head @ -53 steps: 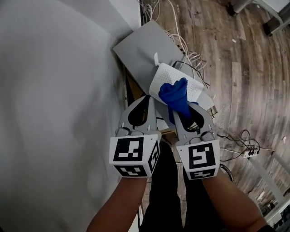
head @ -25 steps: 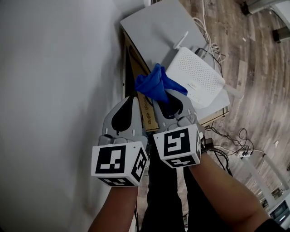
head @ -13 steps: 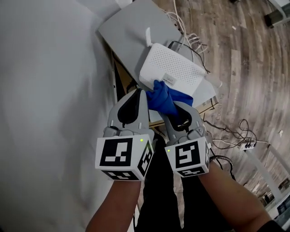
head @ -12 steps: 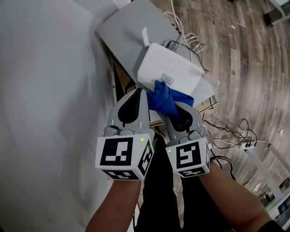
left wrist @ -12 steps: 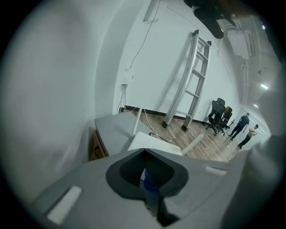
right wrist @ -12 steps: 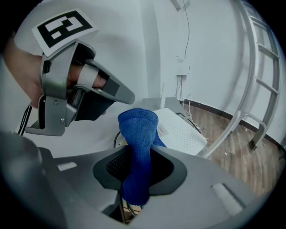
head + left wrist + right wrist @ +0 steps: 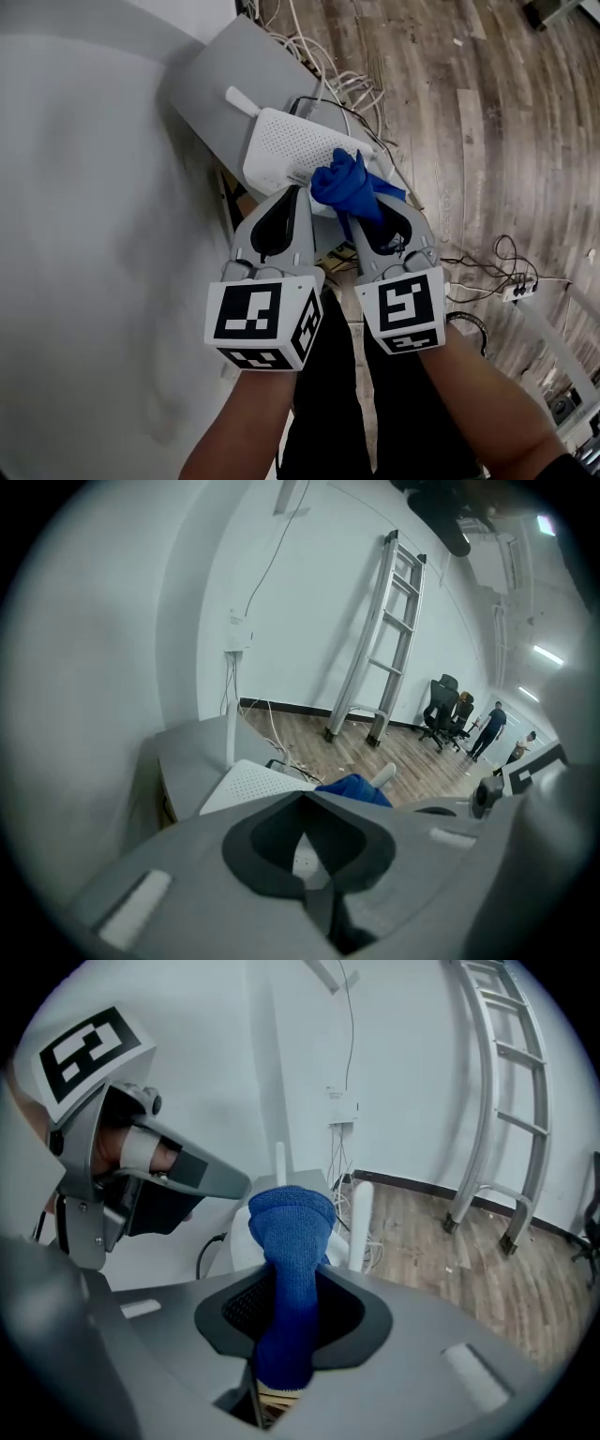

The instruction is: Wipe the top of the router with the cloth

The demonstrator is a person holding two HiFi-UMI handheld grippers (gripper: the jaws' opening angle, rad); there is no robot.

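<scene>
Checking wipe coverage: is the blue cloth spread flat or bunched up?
Bunched: the cloth is a narrow upright wad, pinched by the right gripper, not spread.

The cloth (image 7: 349, 187), pinched in the right gripper (image 7: 380, 214), travelled across the router (image 7: 281, 155). A second earlier it hung clear of the router, off its left side. Half a second earlier it touched the near left edge, and it ended on the right end of the top (the blue bunch standing up from the jaws). The left gripper (image 7: 296, 190) moved alongside
</scene>
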